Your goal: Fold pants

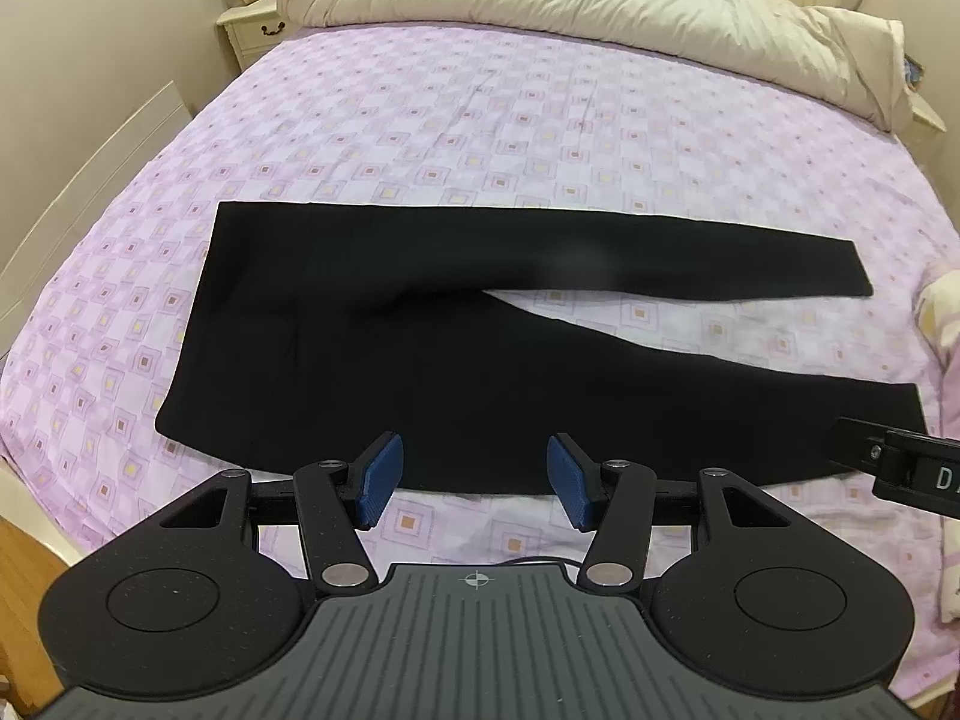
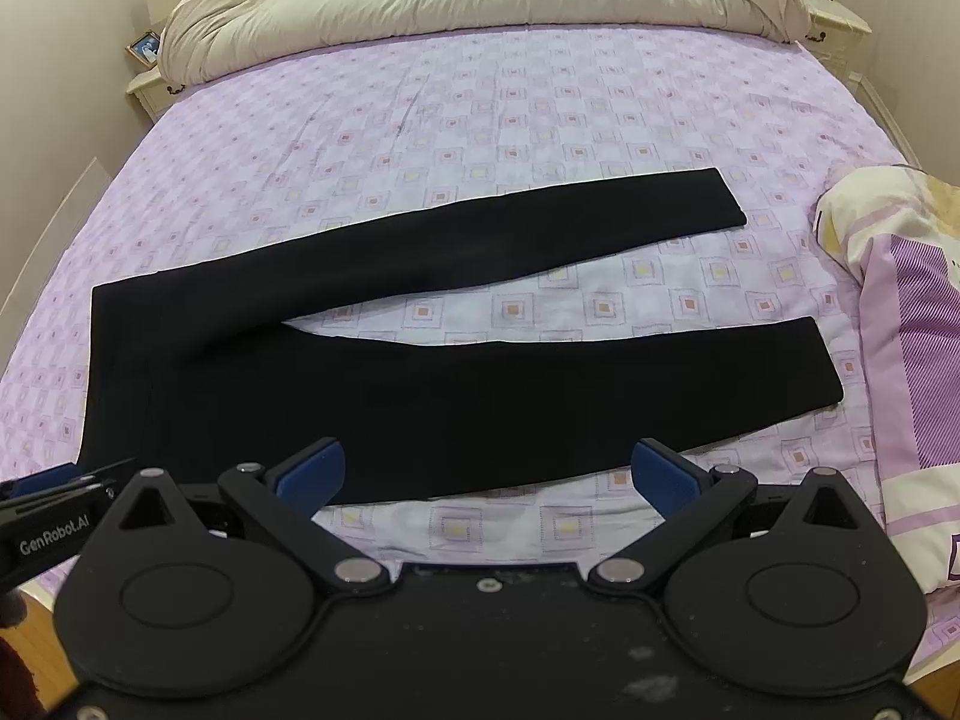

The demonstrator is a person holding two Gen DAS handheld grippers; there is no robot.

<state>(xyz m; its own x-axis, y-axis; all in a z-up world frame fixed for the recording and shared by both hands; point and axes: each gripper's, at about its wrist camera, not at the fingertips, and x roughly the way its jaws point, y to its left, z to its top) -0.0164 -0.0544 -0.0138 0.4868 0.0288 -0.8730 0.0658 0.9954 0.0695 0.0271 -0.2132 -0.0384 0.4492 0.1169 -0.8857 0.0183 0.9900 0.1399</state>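
Pants [image 1: 384, 348], one pair, lie flat; left gripper [image 1: 474, 483] and right gripper [image 2: 489, 480] both gape empty.

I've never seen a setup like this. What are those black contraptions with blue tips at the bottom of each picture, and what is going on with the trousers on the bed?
Each is a hand-held clamp with two blue-padded fingers and a camera looking along them, so you get one picture per hand. The left gripper and the right gripper are both open and hold nothing. They hover over the near edge of black pants lying flat on a bed with a purple patterned sheet, legs spread apart. A beige duvet is bunched at the far end, and a pillow lies to the right.
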